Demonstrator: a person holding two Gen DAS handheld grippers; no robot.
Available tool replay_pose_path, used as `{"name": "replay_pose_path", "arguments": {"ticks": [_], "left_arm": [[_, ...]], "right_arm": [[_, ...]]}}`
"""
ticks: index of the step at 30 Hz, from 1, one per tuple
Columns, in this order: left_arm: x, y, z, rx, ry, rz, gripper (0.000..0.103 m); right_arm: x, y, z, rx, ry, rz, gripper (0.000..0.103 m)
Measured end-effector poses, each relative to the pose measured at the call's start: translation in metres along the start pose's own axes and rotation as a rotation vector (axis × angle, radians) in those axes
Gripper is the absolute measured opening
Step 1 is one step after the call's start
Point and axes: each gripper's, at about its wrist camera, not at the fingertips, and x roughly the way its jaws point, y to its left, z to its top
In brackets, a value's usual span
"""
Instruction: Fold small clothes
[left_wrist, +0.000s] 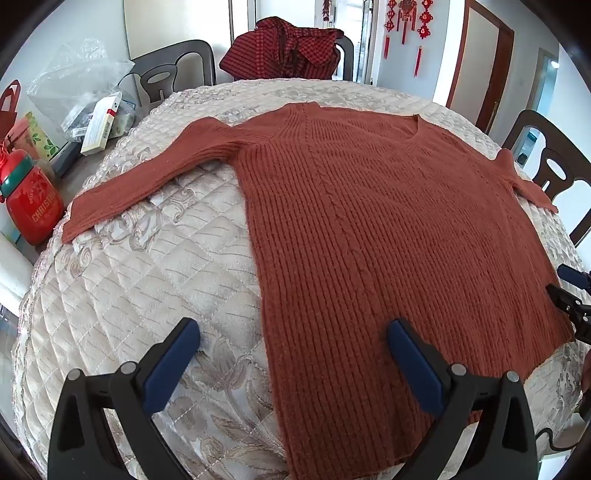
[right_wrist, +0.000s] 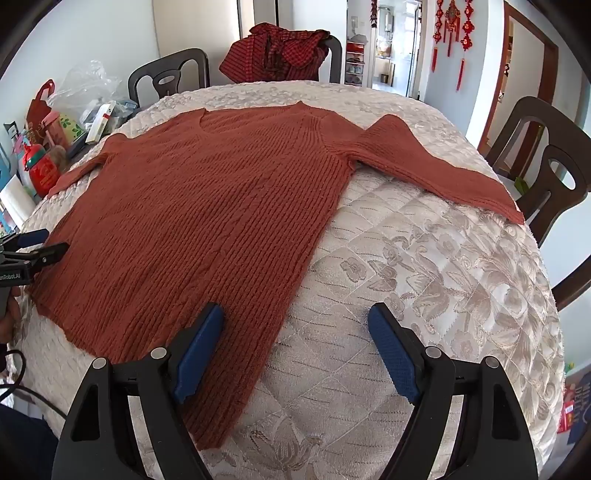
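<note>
Quilted cream cloth covers the worktop (left_wrist: 147, 280), where a rust knit sweater (left_wrist: 369, 221) lies flat, sleeves spread. Left hand-held gripper (left_wrist: 293, 339) and right hand-held gripper (right_wrist: 295, 325) hover wide open, empty. At far left, a red bottle (left_wrist: 35, 206) reads "CHRIST".

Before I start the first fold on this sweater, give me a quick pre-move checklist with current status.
1. Rust knit sweater lies flat, spread on the quilted table cover: ok.
2. Both sleeves out to the sides, the left sleeve and the right sleeve: ok.
3. Left tongs open, nothing between them: ok.
4. Right tongs open, nothing between them: ok.
5. Each pair sits over a bottom corner of the sweater: ok.
6. Hem fully flat at the near edge: cannot tell.
</note>
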Motion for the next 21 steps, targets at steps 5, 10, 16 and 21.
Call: {"name": "replay_pose_path", "arguments": {"ticks": [5, 10, 16, 21], "left_arm": [[0.0, 0.0005, -0.0001, 0.0, 0.0, 0.0, 0.103], [-0.0024, -0.0023, 0.0, 0.002, -0.002, 0.0, 0.103], [-0.0025, -0.0019, -0.0008, 0.002, -0.003, -0.001, 0.103], [-0.0025, -0.0018, -0.0011, 0.002, -0.002, 0.0, 0.103]], "right_arm": [[0.0, 0.0001, -0.0001, 0.0, -0.001, 0.0, 0.081], [0.0001, 0.0002, -0.0002, 0.0, 0.0, 0.0, 0.081], [0.0, 0.0005, -0.0003, 0.0, 0.0, 0.0, 0.081], [-0.0001, 0.0007, -0.0003, 0.0, 0.0, 0.0, 0.081]]}}
